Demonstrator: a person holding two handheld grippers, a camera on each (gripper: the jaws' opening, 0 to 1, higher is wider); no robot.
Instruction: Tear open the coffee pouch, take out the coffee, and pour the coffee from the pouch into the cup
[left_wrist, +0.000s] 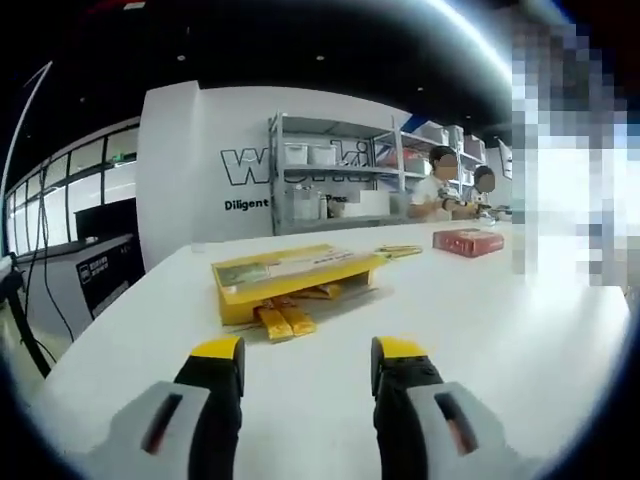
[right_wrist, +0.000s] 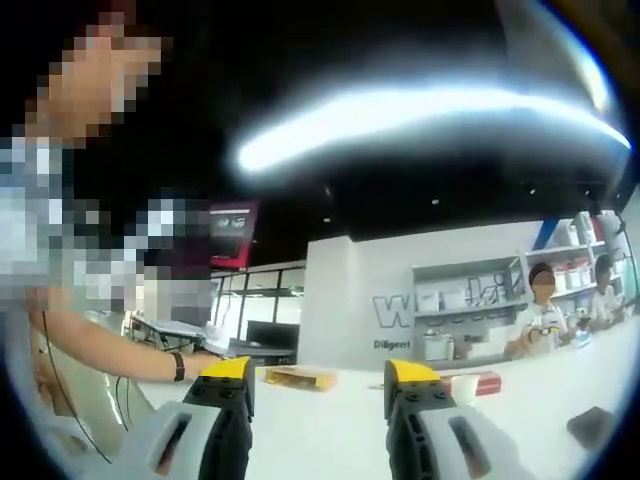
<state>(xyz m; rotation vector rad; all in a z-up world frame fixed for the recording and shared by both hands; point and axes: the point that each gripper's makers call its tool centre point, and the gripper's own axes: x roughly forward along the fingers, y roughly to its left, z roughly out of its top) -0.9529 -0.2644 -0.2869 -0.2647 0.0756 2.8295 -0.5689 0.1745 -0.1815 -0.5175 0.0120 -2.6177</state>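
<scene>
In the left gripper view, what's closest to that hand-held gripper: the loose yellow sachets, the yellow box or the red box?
1. Yellow sachets, just ahead, slightly left.
2. Yellow box, directly behind, lying over them.
3. Red box, far back right.

Yellow coffee pouches (left_wrist: 285, 320) apparently spill beneath yellow box (left_wrist: 295, 280).

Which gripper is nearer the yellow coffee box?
Left. The left gripper sits just short of the yellow coffee box; the right gripper is raised, farther back from it.
</scene>
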